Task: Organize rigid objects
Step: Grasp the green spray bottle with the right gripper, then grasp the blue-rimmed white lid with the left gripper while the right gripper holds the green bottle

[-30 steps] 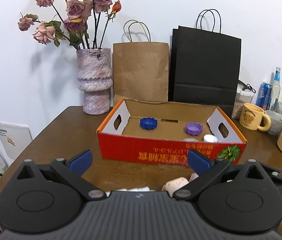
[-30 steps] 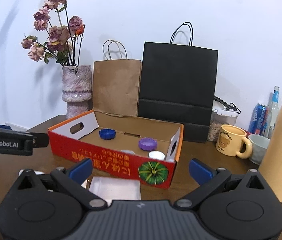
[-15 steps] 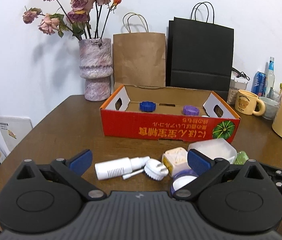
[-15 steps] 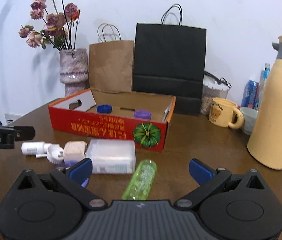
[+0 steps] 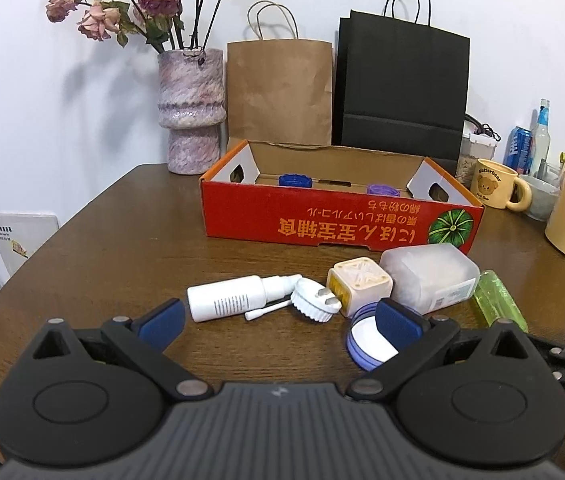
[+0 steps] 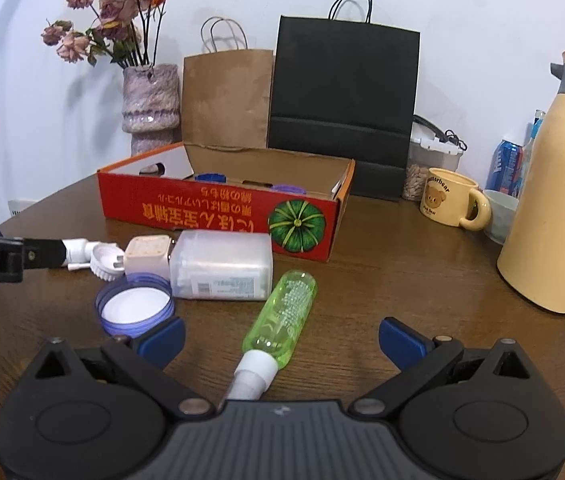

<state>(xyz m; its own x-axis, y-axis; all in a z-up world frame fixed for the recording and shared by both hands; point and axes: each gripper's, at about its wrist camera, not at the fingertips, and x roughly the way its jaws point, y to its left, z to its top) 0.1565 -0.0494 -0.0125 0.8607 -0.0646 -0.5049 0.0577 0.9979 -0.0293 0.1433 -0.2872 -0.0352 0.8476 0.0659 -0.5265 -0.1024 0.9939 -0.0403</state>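
Both grippers — left gripper [image 5: 278,316] and right gripper [image 6: 281,334] — hang spread wide, empty.
Green bottle [image 6: 282,312], white bottle [image 5: 226,298] and blue cap [image 6: 135,308] lie on the table [image 6: 382,276] before the red box [image 6: 218,212].

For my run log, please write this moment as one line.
left claw: open, empty | right claw: open, over green bottle | box: holds blue cap, purple cap | loose items on table

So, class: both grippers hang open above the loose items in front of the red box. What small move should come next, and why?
Probably lower the right gripper onto the green bottle. It lies on its side between the open jaws, outside the red box, with nothing held yet.
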